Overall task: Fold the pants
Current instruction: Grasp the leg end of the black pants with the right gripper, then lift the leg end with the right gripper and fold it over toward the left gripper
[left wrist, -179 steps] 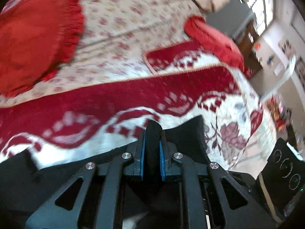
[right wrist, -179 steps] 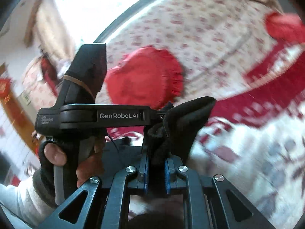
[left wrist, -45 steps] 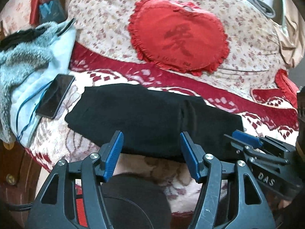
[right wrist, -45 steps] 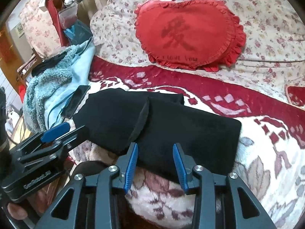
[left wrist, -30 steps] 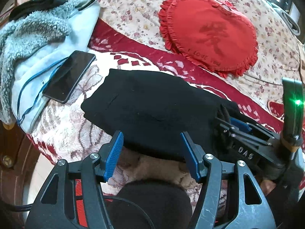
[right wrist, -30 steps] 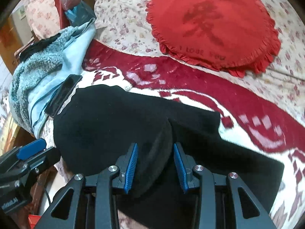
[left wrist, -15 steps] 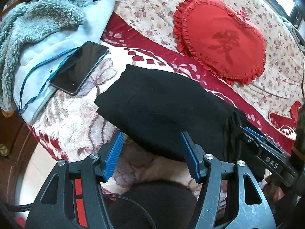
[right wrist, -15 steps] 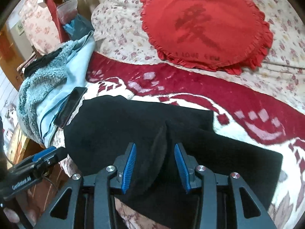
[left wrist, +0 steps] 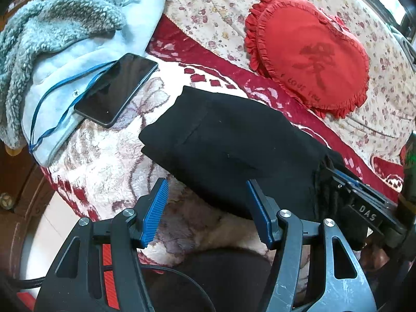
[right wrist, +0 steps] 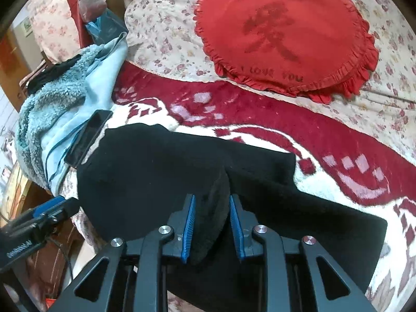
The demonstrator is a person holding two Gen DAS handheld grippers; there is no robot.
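Observation:
The black pants (left wrist: 234,145) lie folded in layers on the red and white blanket (left wrist: 104,161). My left gripper (left wrist: 205,208) is wide open and empty, just above the near edge of the pants. My right gripper (right wrist: 210,213) is open, its blue pads on either side of a raised fold of the pants (right wrist: 156,182); the fold's edge sits between the jaws. The right gripper also shows in the left wrist view (left wrist: 345,184), at the right end of the pants. The left gripper's tips show in the right wrist view (right wrist: 52,205).
A black phone (left wrist: 117,88) with a blue cord lies on a light blue fleece garment (left wrist: 65,26) left of the pants. A red heart-shaped cushion (right wrist: 286,31) rests on the floral bedspread (right wrist: 161,26) behind. The bed's edge and wooden frame (left wrist: 18,182) are at lower left.
Both grippers let go of the pants, which now lie folded on the blanket. The left gripper has drifted right and closer to the pants' left end. The right gripper stays over the raised fold.

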